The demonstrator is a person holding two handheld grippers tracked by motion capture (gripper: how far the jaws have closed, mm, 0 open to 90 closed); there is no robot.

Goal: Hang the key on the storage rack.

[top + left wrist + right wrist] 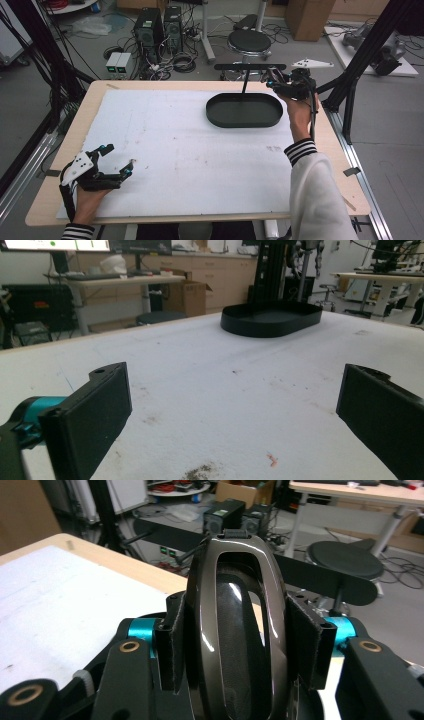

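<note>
Computer mouse (235, 630), glossy dark brown with an open frame, sat clamped between the jaws of the right gripper (280, 80) at the far right of the table, just past the end of the black oval tray (244, 111). High view: the tray lay on the white mat (175, 145), the right hand (299, 107) held its gripper above the table edge beside it, and the left gripper (116, 161) rested low at the near left corner, well apart from both. Left gripper view: its jaws stood wide with nothing between them, bare stained mat ahead, the tray far off across the table. Right gripper view: both pads pressed the mouse's flanks, nose pointing away over the table edge toward a round stool (345, 560) and computer cases (235, 516) on the floor. Judged step: carrying the mouse, probably toward the tray. Next move would call for swinging it over the tray's rim, lowering, then releasing. Nothing stood in the path; the rim was the only obstacle.
</note>
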